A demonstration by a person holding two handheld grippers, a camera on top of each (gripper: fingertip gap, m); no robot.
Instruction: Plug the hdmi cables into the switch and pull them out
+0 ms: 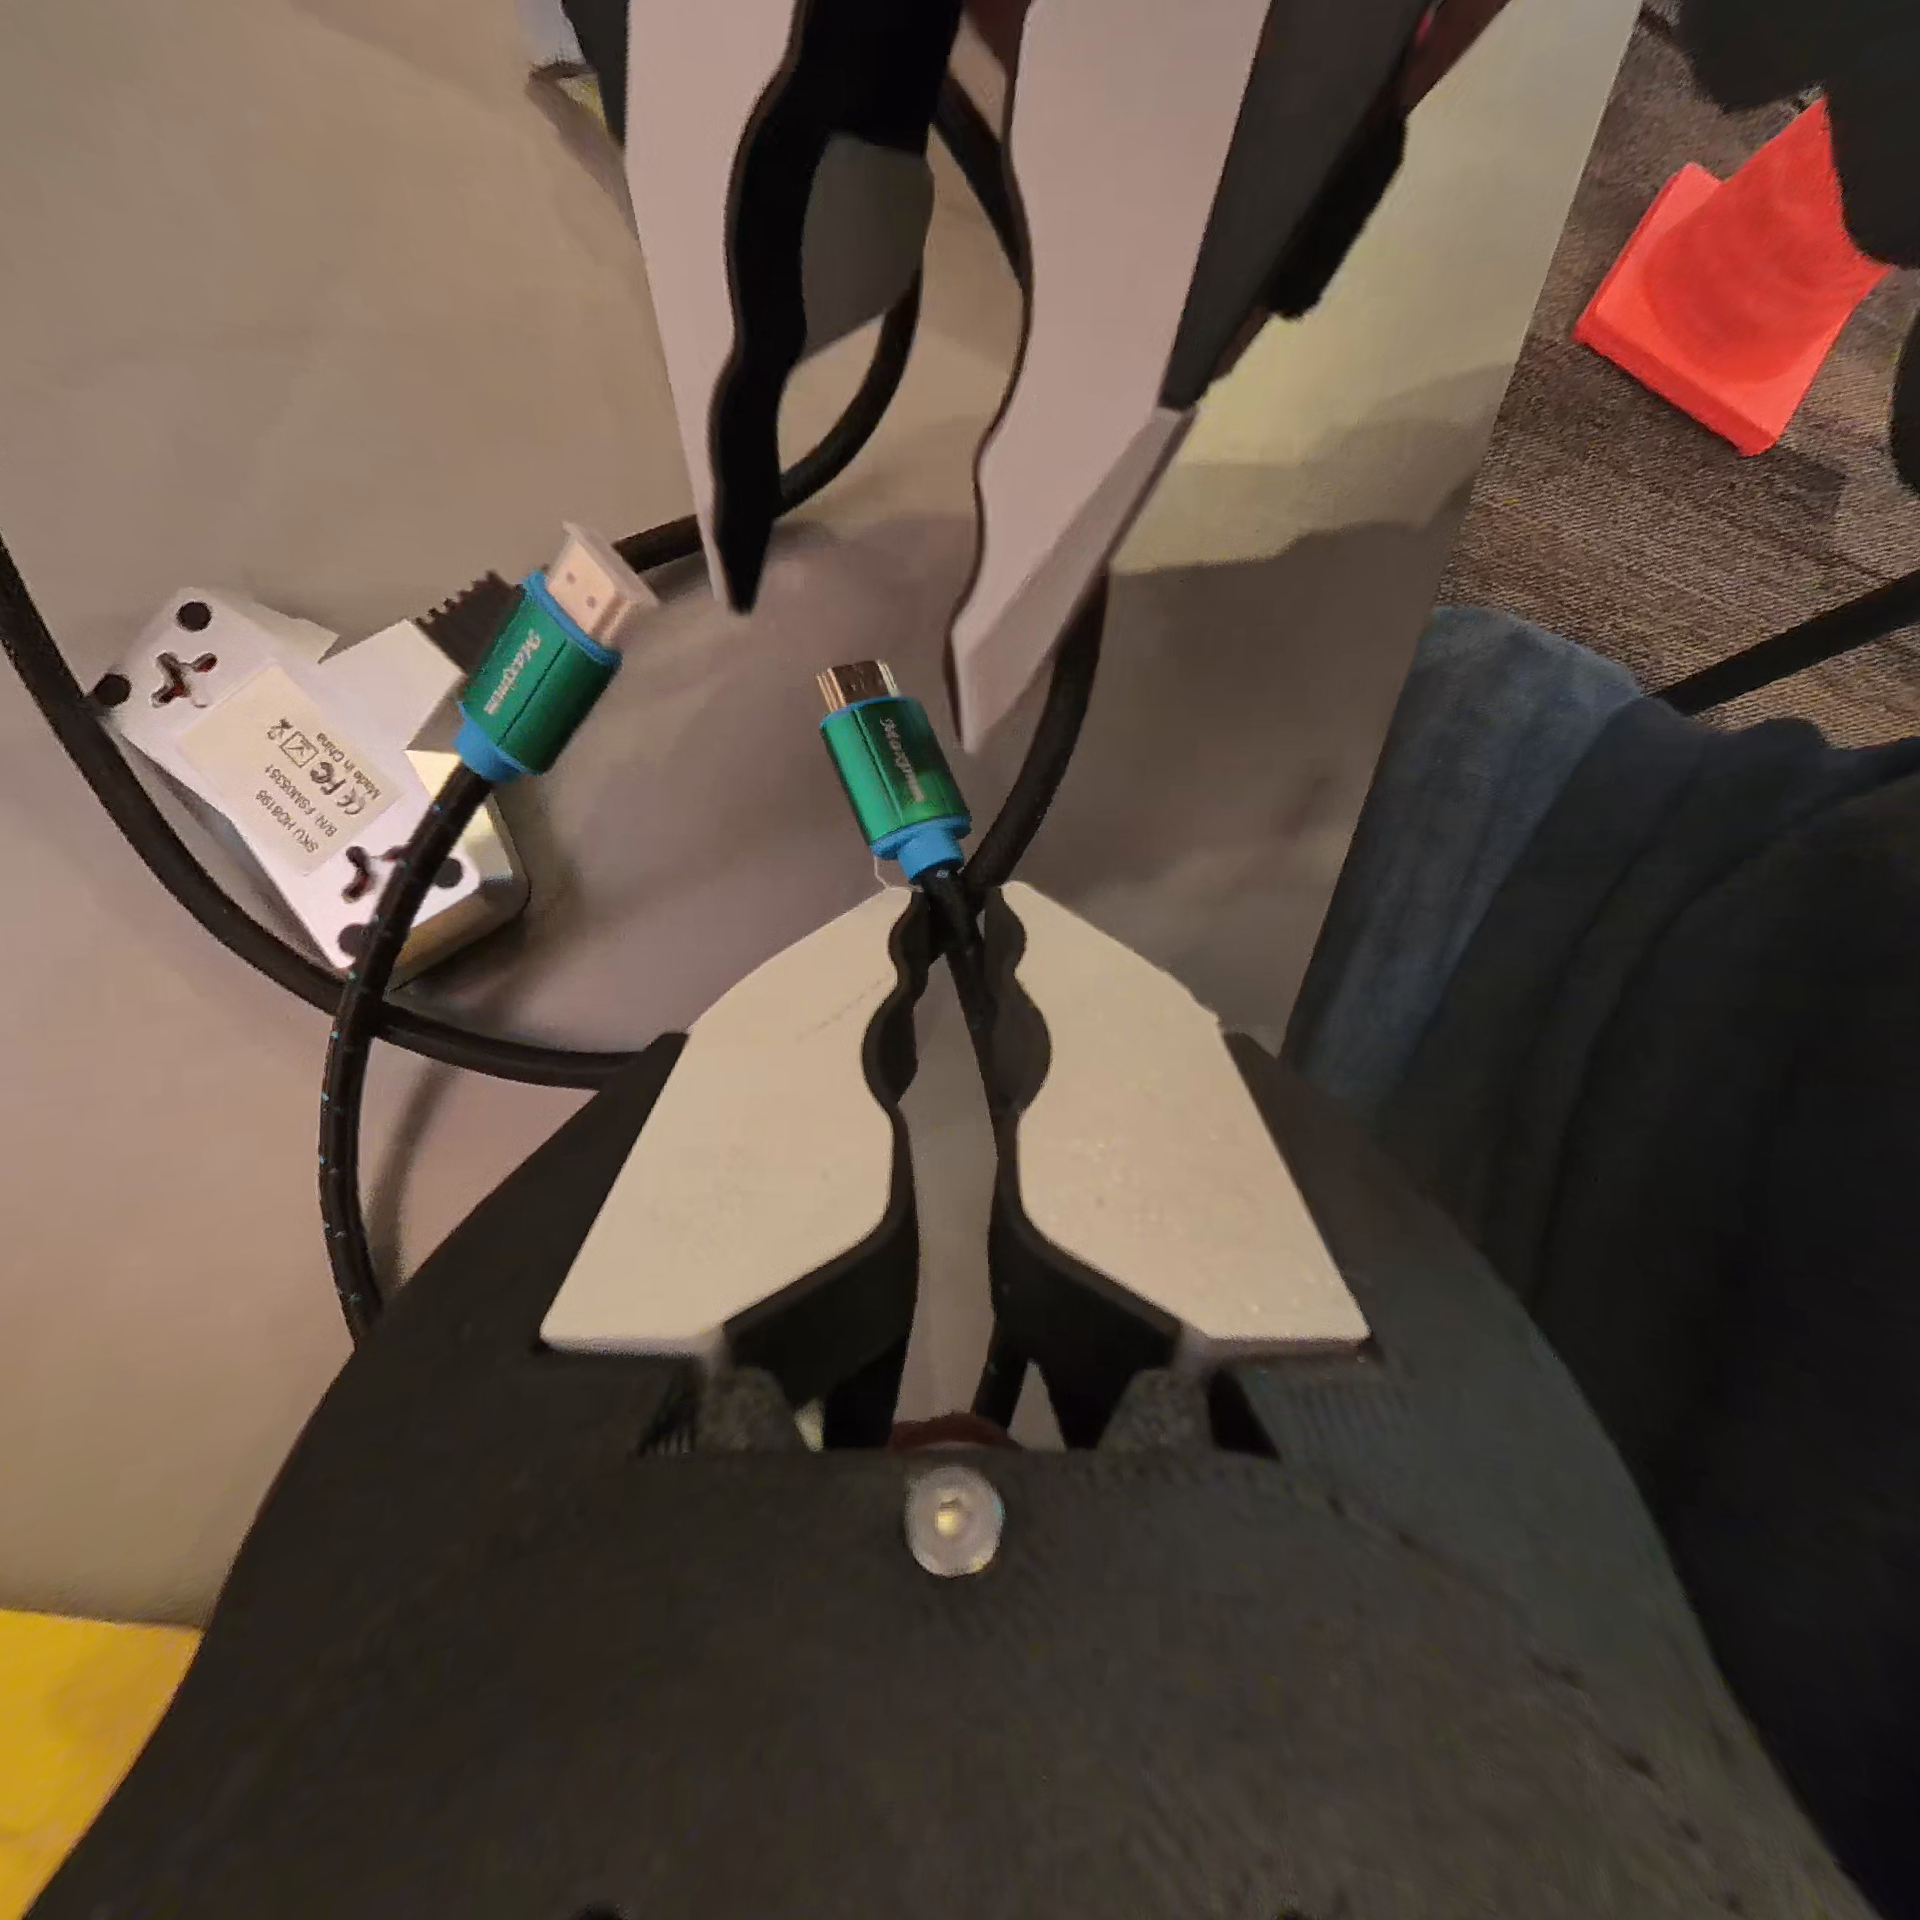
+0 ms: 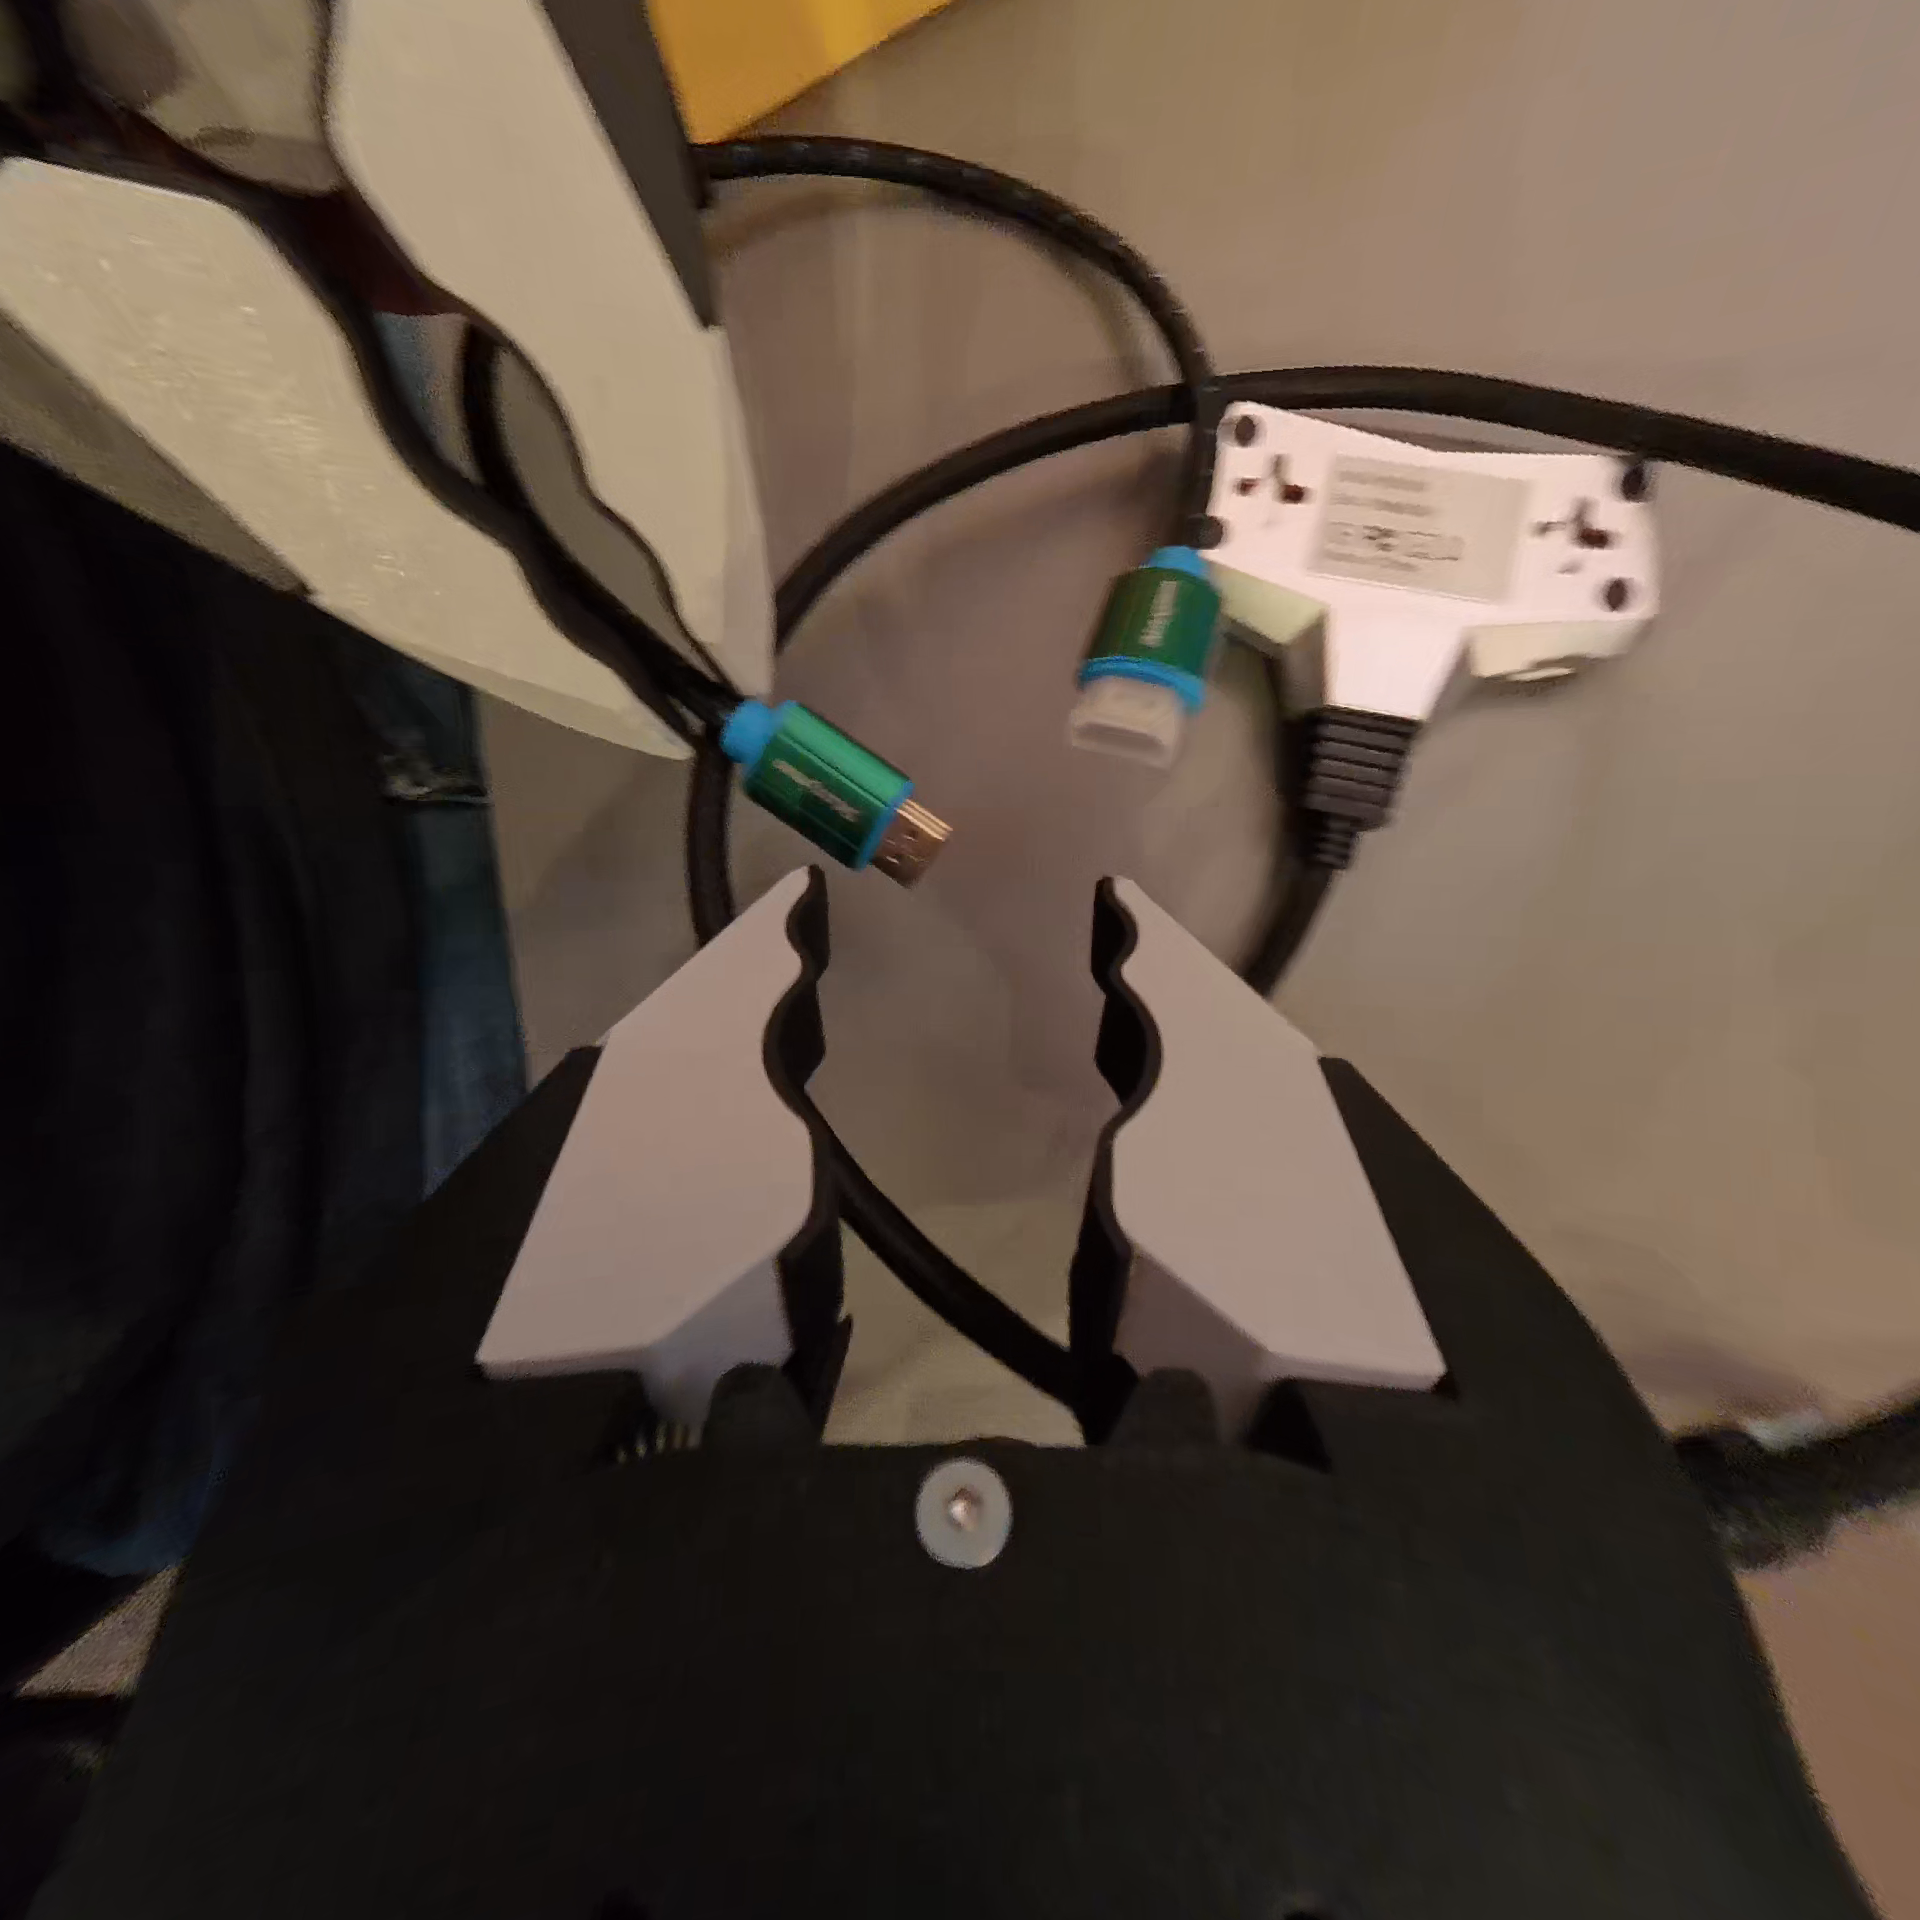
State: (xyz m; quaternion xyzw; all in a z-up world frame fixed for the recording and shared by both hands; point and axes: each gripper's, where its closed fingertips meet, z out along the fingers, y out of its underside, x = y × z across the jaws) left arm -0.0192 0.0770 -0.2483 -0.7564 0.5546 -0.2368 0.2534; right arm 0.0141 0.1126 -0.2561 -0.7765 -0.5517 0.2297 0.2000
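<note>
My left gripper (image 1: 951, 904) is shut on a black braided cable just behind its green and blue HDMI plug (image 1: 894, 769), which sticks out past the fingertips with its bare metal end forward. The right wrist view shows the same plug (image 2: 831, 790) and the left gripper (image 2: 717, 707) at upper left. My right gripper (image 2: 956, 888) is open and empty, its tips just below that plug; it hangs at the top of the left wrist view (image 1: 852, 623). A second green plug (image 1: 540, 675) with a white cap rests against the white switch (image 1: 312, 790), which lies label-side up on the table.
The switch (image 2: 1455, 540) has its own ribbed black cable tail (image 2: 1351, 769). Black cable loops (image 2: 1039, 260) curl around it on the grey table (image 2: 1558, 1039). A yellow object (image 1: 62, 1745) lies at the table edge. A red block (image 1: 1735, 301) sits on the carpet. A person's legs (image 1: 1558, 935) are close by. My hands' fingertips stand some 5 centimetres from each other. The switch (image 2: 1455, 540) lies around 10 centimetres away from my right fingertips.
</note>
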